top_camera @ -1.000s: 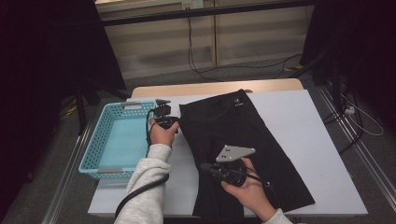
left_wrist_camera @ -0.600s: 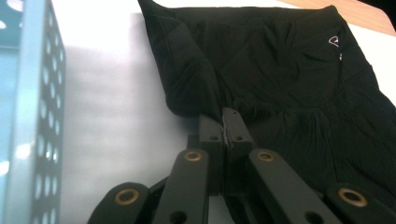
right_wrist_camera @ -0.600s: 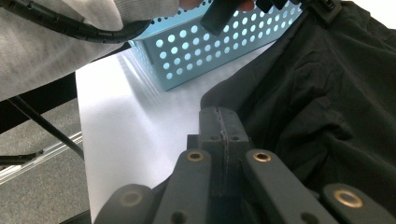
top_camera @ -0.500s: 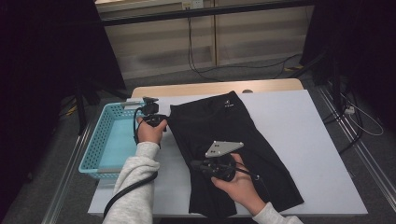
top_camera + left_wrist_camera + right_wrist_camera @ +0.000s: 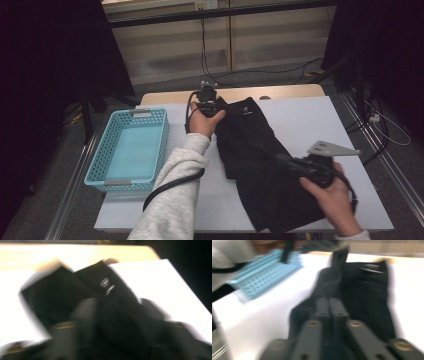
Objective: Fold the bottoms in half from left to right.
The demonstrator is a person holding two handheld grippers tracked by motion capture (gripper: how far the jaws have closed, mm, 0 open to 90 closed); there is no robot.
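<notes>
A black garment (image 5: pixel 255 165) with a small white logo lies slantwise on the white table (image 5: pixel 310 120). My left gripper (image 5: pixel 207 97) is at the garment's far corner, near the table's back edge. In the blurred left gripper view its jaws stand apart over the black cloth (image 5: pixel 57 292). They have just been opening, and the pads do not press on the cloth. My right gripper (image 5: pixel 282 161) lies over the garment's near right part. In its own view the right gripper (image 5: pixel 329 302) pinches a raised ridge of cloth (image 5: pixel 367 295). Its jaws have just been opening slightly.
A light blue mesh basket (image 5: pixel 165 145) with nothing in it stands at the table's left edge, also in the right gripper view as the basket (image 5: pixel 262 272). Bare white table lies right of the garment. Cables run across the floor beyond the table.
Both hands have swung to the right, the left one also farther back. The garment has been dragged away from the basket and now lies narrower and slanted. The left jaws have spread.
</notes>
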